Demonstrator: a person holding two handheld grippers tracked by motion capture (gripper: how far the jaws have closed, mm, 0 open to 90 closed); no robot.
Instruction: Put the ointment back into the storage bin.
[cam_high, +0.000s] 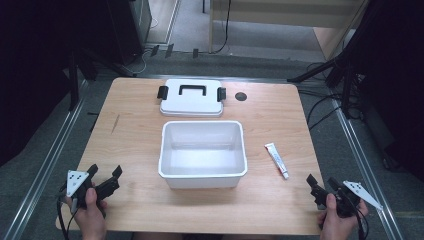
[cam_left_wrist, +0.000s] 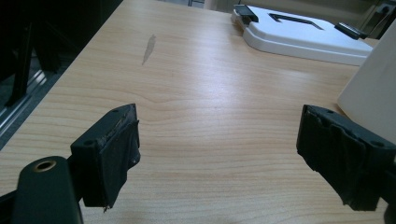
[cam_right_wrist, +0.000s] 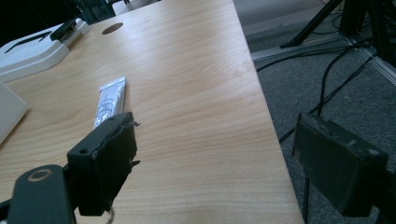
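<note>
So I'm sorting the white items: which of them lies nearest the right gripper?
The small white tube, lying flat on the table just ahead of the right gripper. The open box and its lid sit farther off.

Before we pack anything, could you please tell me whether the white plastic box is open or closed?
Open: the white rectangular plastic box shows a bare interior, and its white lid with black handle lies flat on the table behind it.

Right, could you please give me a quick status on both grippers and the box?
Left gripper and right gripper open, empty, near table edge. White box open mid-table, lid behind it. Tube right of box, nothing blocking.
</note>
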